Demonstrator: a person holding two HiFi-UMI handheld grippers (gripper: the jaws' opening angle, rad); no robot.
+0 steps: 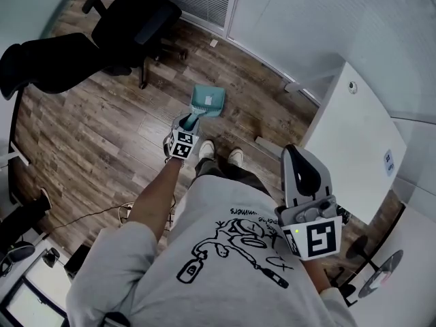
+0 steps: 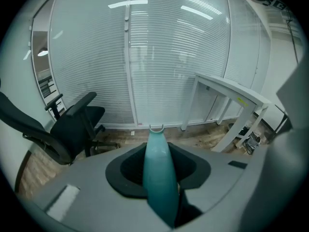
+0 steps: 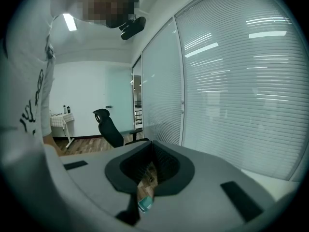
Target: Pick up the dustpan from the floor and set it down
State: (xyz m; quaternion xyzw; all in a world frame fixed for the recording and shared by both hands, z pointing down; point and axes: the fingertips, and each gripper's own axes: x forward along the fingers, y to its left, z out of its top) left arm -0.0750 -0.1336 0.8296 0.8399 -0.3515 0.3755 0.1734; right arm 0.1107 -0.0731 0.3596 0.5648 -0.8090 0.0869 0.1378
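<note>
Just ahead of the shoes [image 1: 220, 152], over open wood floor [image 1: 102, 128] | dustpan [image 1: 206, 101] is clamped at its handle by left gripper [image 1: 189, 122] fingers | right gripper [image 1: 300, 157] fingers are drawn narrow, nothing held, beside white counter [image 1: 357, 142] edge | office chair [image 1: 129, 19] is seen far left, well apart

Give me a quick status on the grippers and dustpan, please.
Left gripper shut on the dustpan by its handle. Pan end ahead of the shoes, over wood floor. Right gripper empty, jaws together. Chair well clear.
</note>
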